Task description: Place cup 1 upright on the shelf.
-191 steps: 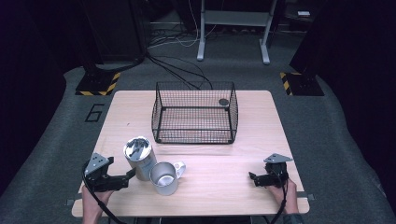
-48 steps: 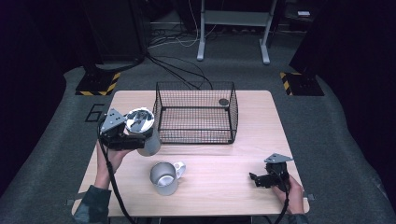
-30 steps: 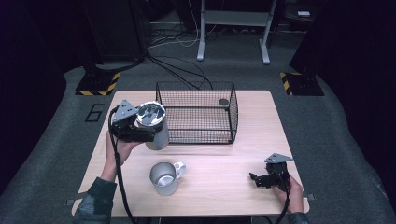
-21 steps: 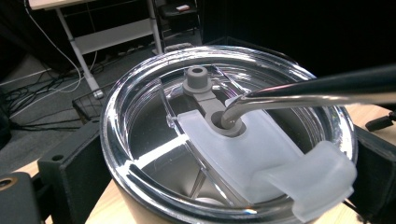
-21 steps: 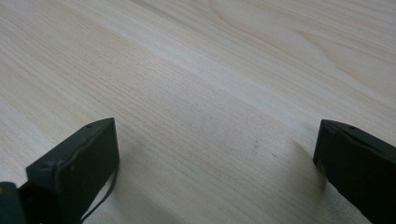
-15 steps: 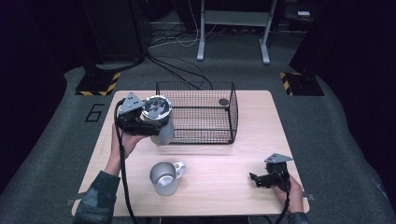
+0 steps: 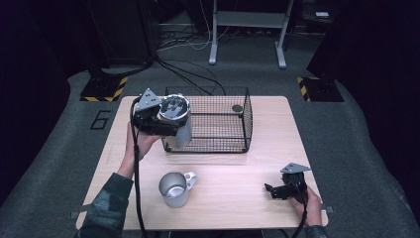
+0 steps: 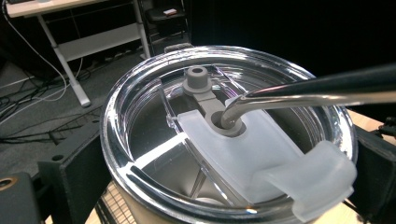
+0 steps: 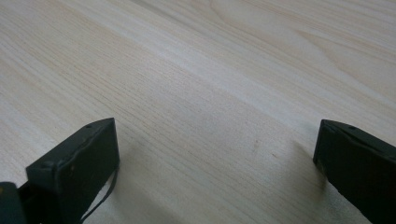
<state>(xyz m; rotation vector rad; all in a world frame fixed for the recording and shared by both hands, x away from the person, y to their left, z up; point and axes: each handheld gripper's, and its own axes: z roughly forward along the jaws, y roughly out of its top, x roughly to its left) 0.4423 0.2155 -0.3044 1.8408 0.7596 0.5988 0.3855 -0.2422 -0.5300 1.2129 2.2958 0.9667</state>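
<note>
My left gripper [image 7: 157, 121] is shut on a steel tumbler [image 7: 177, 118] and holds it in the air at the left wall of the black wire basket [image 7: 218, 144]. In the left gripper view the tumbler's clear lid [image 8: 154, 112] sits between the black jaws of the left gripper [image 8: 224, 179], and a bent metal straw [image 8: 303, 91] passes through the lid. A steel mug [image 7: 174, 189] with a handle stands on the table near the front. My right gripper [image 7: 275, 191] rests open on the wooden table [image 7: 237, 178] at the front right. Bare wood lies between the jaws of the right gripper [image 9: 215, 158].
A small dark round object [image 7: 237, 107] lies in the basket's far right corner. The basket stands at the back middle of the table. Cables trail from both grippers toward the person. A desk frame [image 7: 247, 29] and floor cables are beyond the table.
My left gripper has lifted the tumbler from the front left of the table and carried it up and right to the basket's left wall. The right gripper stayed still.
</note>
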